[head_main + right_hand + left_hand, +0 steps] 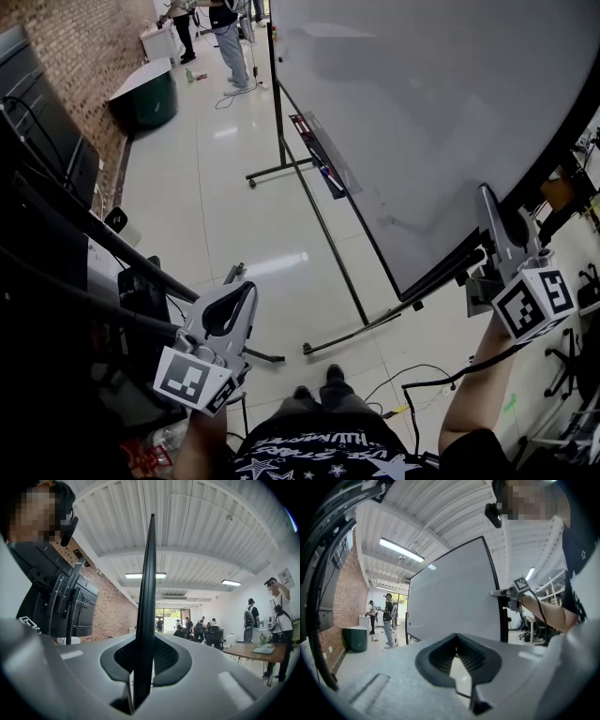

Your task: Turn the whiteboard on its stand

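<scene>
Whiteboard: large white board in a black frame (422, 122), upright on a black metal stand (328, 246), out on the glossy pale floor (211, 216), well apart from the floor's edge along the red brick wall (80, 47).
Right tool (487, 199): clamped on the board's near side frame, about mid-height. Black edge seen end-on in the right gripper view, pinched tight between both pads.
Left tool (247, 289): closed, tips together, nothing between them. Held low and level, well apart from the board, pointing at its white face.
Board face: blank and plain, filling the middle of the left gripper view.
Tray: narrow ledge (319, 161) along the board's bottom edge, bits on it too small to name.
Far end: dark green round bin (150, 98) by the brick-wall edge of the floor, and people (228, 37) standing beyond it.
Holder: bare forearm behind each tool, dark shoes (319, 380) on the floor between them.
</scene>
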`<state>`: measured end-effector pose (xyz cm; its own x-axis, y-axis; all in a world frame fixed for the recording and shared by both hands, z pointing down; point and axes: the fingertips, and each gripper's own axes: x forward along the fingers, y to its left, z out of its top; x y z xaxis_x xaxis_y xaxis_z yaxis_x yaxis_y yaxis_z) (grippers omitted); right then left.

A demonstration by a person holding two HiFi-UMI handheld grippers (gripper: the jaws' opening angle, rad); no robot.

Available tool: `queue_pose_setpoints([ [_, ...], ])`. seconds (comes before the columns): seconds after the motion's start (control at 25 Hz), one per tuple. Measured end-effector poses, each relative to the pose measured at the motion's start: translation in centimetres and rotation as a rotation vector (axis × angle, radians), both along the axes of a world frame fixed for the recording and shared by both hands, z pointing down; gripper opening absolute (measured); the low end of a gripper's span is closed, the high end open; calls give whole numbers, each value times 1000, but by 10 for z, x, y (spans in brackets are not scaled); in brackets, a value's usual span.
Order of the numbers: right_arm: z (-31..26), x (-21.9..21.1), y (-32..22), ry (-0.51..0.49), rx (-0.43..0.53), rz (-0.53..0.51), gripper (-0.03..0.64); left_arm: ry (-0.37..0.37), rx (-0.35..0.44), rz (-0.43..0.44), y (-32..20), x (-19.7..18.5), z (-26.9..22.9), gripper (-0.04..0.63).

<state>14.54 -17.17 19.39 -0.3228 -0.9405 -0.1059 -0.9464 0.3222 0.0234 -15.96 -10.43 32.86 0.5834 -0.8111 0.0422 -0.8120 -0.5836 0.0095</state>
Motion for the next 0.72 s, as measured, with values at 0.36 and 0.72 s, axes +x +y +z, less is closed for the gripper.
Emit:
queue_pose_setpoints([
  [0.36,1,9,26,23,-7,10,48,-39,39,-15,12,24,-14,5],
  [0.72,1,19,61,14,8,-20,48,-41,36,9,44,62,-16,5],
])
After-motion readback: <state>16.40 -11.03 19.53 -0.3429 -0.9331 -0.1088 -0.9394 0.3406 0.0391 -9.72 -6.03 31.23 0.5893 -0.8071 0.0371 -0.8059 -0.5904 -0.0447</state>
